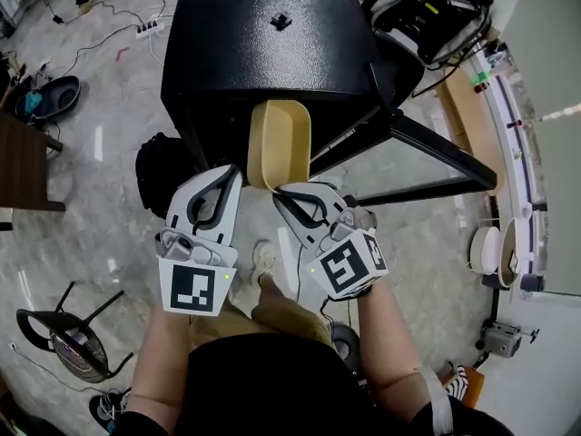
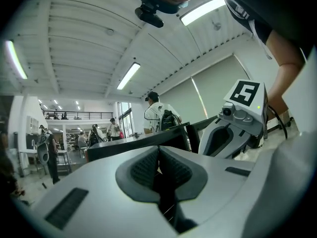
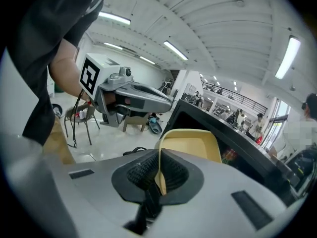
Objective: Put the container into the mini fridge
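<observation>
My left white two-jaw gripper [image 1: 227, 174] is level with the right one, and its ribbed black fingers [image 2: 143, 168] are pressed together with nothing between them. My right white two-jaw gripper [image 1: 281, 193] has its fingers [image 3: 141, 171] clamped on the rim of the tan plastic container [image 1: 280, 143]. My bare left forearm [image 1: 168, 352] and right forearm [image 1: 390, 343] reach forward and down, with the marker cubes [image 1: 195, 287] facing up.

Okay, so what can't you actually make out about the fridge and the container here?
Mini fridge interior: head view looks down on its top, shelves hidden.
Container far end: head view, meets the fridge's top edge; depth inside unclear.
Coloured item inside the fridge: right gripper view, too small to identify.
Container's lower part: right gripper view, behind the right gripper body.
</observation>
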Tool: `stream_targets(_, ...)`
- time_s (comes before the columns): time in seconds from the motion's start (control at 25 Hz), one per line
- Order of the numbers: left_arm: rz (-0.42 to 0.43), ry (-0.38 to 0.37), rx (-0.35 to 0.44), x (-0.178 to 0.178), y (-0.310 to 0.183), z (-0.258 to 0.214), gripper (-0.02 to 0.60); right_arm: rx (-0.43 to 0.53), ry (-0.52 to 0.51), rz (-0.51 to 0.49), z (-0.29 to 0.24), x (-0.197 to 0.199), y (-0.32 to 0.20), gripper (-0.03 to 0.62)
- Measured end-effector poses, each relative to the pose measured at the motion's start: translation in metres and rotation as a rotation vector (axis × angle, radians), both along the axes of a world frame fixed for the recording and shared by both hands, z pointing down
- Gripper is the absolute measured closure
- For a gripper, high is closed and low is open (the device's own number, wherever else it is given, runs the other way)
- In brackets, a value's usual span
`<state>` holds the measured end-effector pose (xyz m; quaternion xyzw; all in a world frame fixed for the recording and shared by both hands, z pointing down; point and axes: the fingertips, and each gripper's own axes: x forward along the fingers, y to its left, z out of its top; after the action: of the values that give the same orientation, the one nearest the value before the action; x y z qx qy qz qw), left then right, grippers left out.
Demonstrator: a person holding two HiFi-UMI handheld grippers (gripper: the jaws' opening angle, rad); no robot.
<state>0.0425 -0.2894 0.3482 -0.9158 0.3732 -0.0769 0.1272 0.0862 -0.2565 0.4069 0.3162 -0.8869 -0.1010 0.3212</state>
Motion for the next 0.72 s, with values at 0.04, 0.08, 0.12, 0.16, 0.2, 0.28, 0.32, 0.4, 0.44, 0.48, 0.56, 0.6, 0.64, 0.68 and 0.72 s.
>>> stream_targets(0.04,-0.008,-0.001,-0.002,0.000,-0.003,0.002,0.558,0.001,0.030,-0.013,0.002,0.003,-0.004,0.553)
stream_targets(0.08,-0.016,-0.001,-0.005,0.001,-0.005,0.003,0.558,0.000,0.059,-0.025,0.005,0.006,-0.008,0.554)
stream_targets(0.12,-0.025,0.000,-0.009,0.001,-0.006,0.004,0.558,-0.003,0.087,-0.036,0.008,0.008,-0.011,0.553)
stream_targets(0.16,-0.032,0.001,-0.011,0.001,-0.008,0.004,0.558,-0.008,0.116,-0.047,0.011,0.011,-0.014,0.553)
stream_targets(0.2,-0.038,0.002,-0.011,0.002,-0.009,0.004,0.558,-0.013,0.145,-0.056,0.014,0.014,-0.016,0.554)
stream_targets(0.28,-0.046,0.005,-0.010,0.004,-0.011,0.003,0.558,-0.019,0.203,-0.072,0.020,0.019,-0.022,0.554)
stream_targets(0.32,-0.048,0.007,-0.009,0.005,-0.012,0.003,0.558,-0.020,0.231,-0.077,0.022,0.022,-0.026,0.554)
stream_targets(0.4,-0.050,0.007,-0.008,0.007,-0.014,0.003,0.558,-0.021,0.285,-0.080,0.028,0.028,-0.035,0.553)
stream_targets(0.44,-0.051,0.005,-0.007,0.008,-0.015,0.003,0.558,-0.020,0.306,-0.083,0.030,0.030,-0.039,0.554)
stream_targets(0.48,-0.054,0.003,-0.007,0.008,-0.016,0.004,0.558,-0.018,0.320,-0.088,0.032,0.032,-0.043,0.553)
stream_targets(0.56,-0.065,0.001,-0.009,0.006,-0.019,0.005,0.558,-0.010,0.337,-0.097,0.034,0.034,-0.051,0.554)
stream_targets(0.6,-0.071,0.000,-0.012,0.005,-0.020,0.006,0.558,-0.005,0.346,-0.101,0.035,0.035,-0.056,0.553)
stream_targets(0.64,-0.077,-0.001,-0.013,0.004,-0.022,0.008,0.558,0.000,0.356,-0.106,0.036,0.035,-0.060,0.553)
stream_targets(0.68,-0.083,-0.003,-0.015,0.002,-0.023,0.009,0.558,0.005,0.363,-0.110,0.037,0.034,-0.065,0.553)
stream_targets(0.72,-0.089,-0.004,-0.016,-0.001,-0.024,0.010,0.558,0.010,0.368,-0.115,0.038,0.032,-0.069,0.553)
